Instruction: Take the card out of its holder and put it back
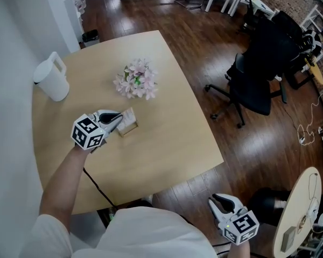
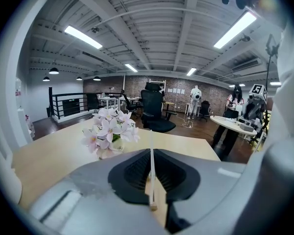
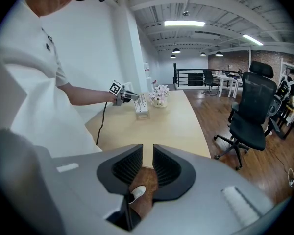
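- Currently the left gripper (image 1: 117,119) is sitting low over the table (image 1: 167,149), with its jaws clamped together on the card (image 2: 151,163), which is showing edge-on between the pads.
- The card is standing upright and appears to be seated in its wooden holder (image 1: 128,128), near the middle of the table, on the person's side of the flowers (image 1: 136,80).
- The right gripper (image 3: 147,163) is hanging off the table's near edge over the wood floor, jaws slightly apart and gripping nothing. A white shoe (image 3: 136,193) is showing through the gap.
- A white jug (image 1: 53,79) is standing at the table's far left, well apart from the holder.
- A black office chair (image 1: 257,77) is sitting on the floor to the right.
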`<state>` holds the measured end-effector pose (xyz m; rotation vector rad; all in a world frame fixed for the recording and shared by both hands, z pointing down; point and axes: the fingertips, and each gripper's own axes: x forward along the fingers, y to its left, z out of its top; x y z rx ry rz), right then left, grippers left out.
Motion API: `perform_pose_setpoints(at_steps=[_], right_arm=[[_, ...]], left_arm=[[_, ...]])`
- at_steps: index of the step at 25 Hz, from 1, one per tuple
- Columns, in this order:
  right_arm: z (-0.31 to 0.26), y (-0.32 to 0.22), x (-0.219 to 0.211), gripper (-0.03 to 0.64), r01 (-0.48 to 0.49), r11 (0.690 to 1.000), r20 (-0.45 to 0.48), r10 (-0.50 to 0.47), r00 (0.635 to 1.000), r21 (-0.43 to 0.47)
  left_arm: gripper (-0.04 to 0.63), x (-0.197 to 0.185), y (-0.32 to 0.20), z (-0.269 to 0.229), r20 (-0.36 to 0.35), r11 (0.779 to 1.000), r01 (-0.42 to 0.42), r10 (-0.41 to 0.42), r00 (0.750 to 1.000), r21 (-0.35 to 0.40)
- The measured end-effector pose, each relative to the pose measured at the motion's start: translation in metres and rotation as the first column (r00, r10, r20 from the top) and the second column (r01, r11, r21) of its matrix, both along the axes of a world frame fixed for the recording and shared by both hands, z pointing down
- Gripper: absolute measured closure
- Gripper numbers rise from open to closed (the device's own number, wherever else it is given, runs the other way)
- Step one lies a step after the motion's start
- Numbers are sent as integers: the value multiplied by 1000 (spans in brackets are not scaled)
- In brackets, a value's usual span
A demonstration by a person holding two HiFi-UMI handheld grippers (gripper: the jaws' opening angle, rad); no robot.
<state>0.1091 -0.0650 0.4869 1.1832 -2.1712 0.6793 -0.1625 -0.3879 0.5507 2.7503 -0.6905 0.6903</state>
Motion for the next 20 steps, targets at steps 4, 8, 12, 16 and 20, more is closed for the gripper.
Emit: perform_pose_setpoints(at_steps=[4, 8, 12, 16, 20], right_arm=[[1, -1, 1, 549, 8, 1000, -1, -8, 1000, -8], [1, -5, 0, 549, 16, 1000, -6, -16, 1000, -11], [1, -4, 1, 549, 19, 1000, -7, -19, 1000, -17], [1, -4, 2, 549, 17, 1000, -13, -17, 1000, -18], [0, -2, 4, 549, 23, 1000, -16, -23, 1000, -18]], left_arm=[[578, 5, 1, 9, 10, 1000, -7, 7, 1000, -8], [578, 4, -1, 21, 4, 1000, -7, 7, 1000, -20], [578, 4, -1, 31, 4, 999, -12, 12, 1000, -35], [577, 4, 0, 43, 5, 999, -15, 15, 1000, -50], [574, 5, 0, 50, 30, 999, -16, 18, 999, -50]])
